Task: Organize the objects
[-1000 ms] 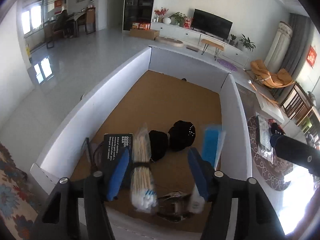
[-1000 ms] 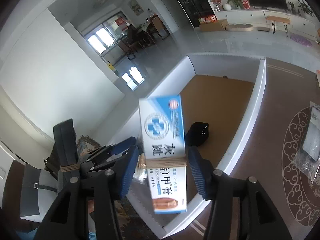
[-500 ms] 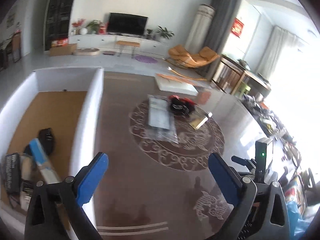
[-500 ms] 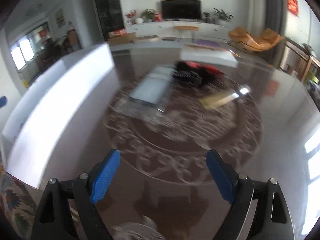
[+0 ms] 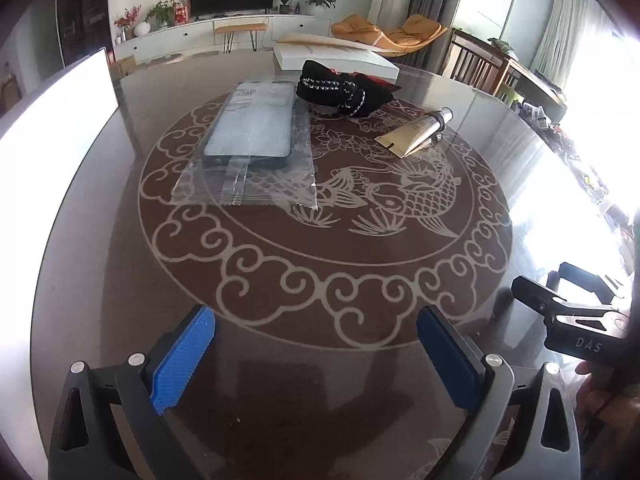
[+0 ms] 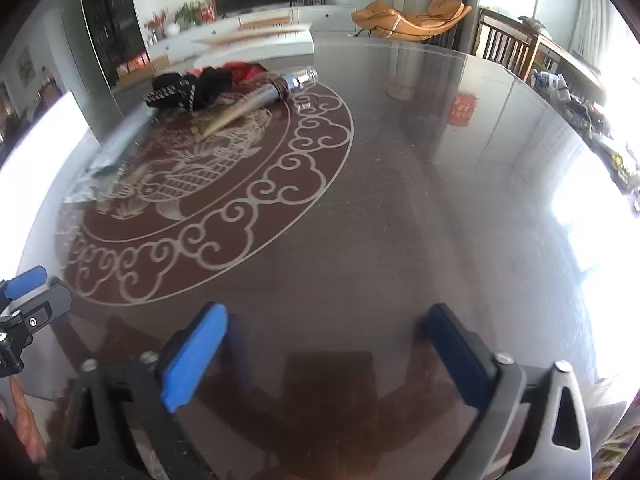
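Both grippers swung off box to table, fingers spread, empty, tube [image 5: 416, 130] cap far-right

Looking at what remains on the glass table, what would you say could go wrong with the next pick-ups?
1. The flat item in the clear plastic bag lies flush on the glossy glass tabletop; the open left gripper may only skid over the film.
2. The gold squeeze tube touches the black studded fabric bundle; grabbing one could drag the other.
3. The open right gripper is close beside the left; they might collide.
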{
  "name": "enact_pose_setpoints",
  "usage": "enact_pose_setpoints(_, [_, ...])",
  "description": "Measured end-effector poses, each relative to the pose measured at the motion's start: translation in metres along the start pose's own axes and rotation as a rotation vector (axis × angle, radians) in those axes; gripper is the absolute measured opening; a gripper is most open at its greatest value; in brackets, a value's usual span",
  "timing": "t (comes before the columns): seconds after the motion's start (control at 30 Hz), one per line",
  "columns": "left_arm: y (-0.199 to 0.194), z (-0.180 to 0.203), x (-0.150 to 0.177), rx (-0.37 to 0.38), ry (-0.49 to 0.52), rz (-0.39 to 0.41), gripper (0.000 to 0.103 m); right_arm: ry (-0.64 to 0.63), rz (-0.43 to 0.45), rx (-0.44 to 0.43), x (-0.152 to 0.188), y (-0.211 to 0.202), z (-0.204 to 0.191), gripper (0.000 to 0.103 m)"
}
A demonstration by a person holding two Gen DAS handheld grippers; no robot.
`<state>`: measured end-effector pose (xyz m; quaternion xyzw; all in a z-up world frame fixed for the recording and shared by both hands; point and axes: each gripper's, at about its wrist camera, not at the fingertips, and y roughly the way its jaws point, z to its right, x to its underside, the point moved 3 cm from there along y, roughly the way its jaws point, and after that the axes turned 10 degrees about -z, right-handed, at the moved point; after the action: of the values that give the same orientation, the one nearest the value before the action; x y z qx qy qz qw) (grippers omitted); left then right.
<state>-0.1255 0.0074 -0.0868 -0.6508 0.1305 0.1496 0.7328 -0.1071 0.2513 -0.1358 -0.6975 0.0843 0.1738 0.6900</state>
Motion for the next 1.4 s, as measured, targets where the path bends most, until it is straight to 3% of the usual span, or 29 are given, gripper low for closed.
enact_pose_setpoints(0.17, [0.013,0.005,-0.015,-0.112,0.034,-0.019,0.103,-0.014,0.035,-0.004,-0.021,0.012,0.0,0.103])
enact_pose_setpoints(0.3, [0.015,0.004,-0.02,-0.115,0.031,-0.004,0.103,-0.033,0.075,-0.013,-0.027,0.018,0.0,0.103])
enact_pose_setpoints(0.57, [0.015,0.003,-0.019,-0.136,-0.009,0.049,0.103,-0.037,0.075,-0.015,-0.029,0.02,-0.002,0.103])
enact_pose_setpoints(1.4, [0.016,0.002,-0.019,-0.132,-0.006,0.049,0.103,-0.037,0.075,-0.015,-0.029,0.019,-0.002,0.103])
